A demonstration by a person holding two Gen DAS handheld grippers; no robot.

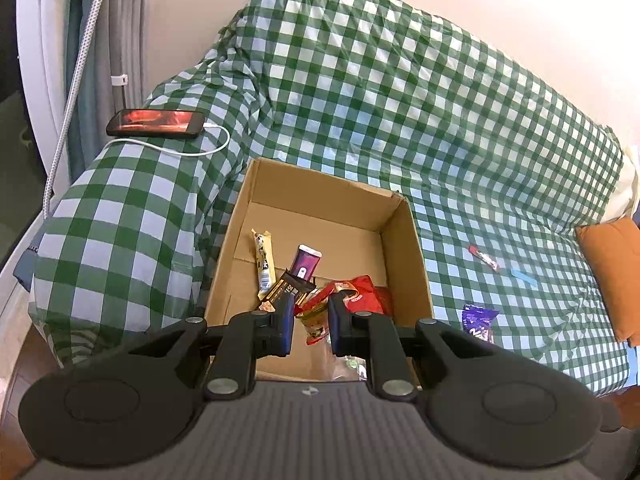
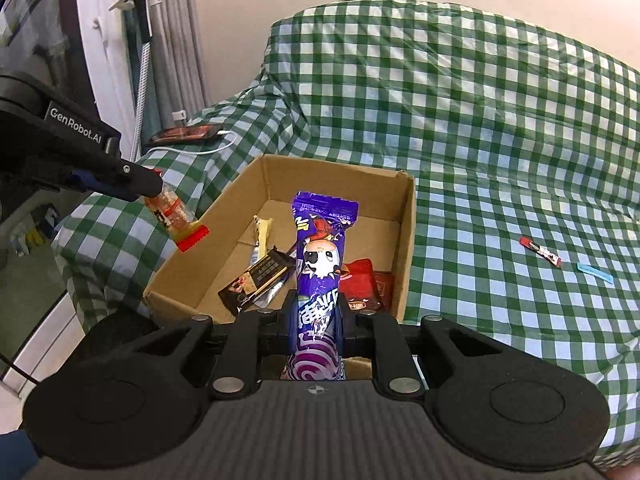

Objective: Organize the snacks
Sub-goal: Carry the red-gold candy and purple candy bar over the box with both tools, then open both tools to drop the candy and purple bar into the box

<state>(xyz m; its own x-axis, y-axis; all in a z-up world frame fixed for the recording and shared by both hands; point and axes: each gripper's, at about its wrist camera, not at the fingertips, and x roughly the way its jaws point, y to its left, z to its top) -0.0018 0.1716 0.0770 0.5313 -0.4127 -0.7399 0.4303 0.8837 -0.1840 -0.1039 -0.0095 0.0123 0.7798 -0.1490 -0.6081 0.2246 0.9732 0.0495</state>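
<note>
Nearest to us, the right tongs (image 2: pixel 316 320) are clenched on a tall purple foil snack packet printed with a white cartoon face (image 2: pixel 320 256), held upright with its crimped top toward 12 o'clock, over the near edge of the open brown cardboard box (image 2: pixel 404 240).

At 9 o'clock in the right wrist view, the left tongs (image 2: pixel 154 192) grasp a small clear packet of orange-and-white snack with a red crimped end (image 2: pixel 176 220). It hangs at a slant just outside the box's left wall. In the left wrist view the same packet (image 1: pixel 316 320) shows between the blue pads (image 1: pixel 286 320).

Inside the box lie a cream bar wrapper (image 1: pixel 264 264), a black-and-gold bar wrapper (image 2: pixel 256 280), a purple-and-white stick pack (image 1: pixel 306 262) and red pouches (image 1: pixel 360 294).

Farther off, at 3 o'clock on the green-and-white checked cloth covering the sofa (image 2: pixel 460 120), two items rest well apart from the box: a thin red-and-black stick (image 2: pixel 540 252) and a pale blue strip (image 2: pixel 596 272).

We judge the step in hand to be delivery: both packets are carried and neither is yet dropped. The next move calls for bringing each packet over the box's open interior and parting the tongs; the left packet must first clear the wall. The two loose items would then remain.
</note>
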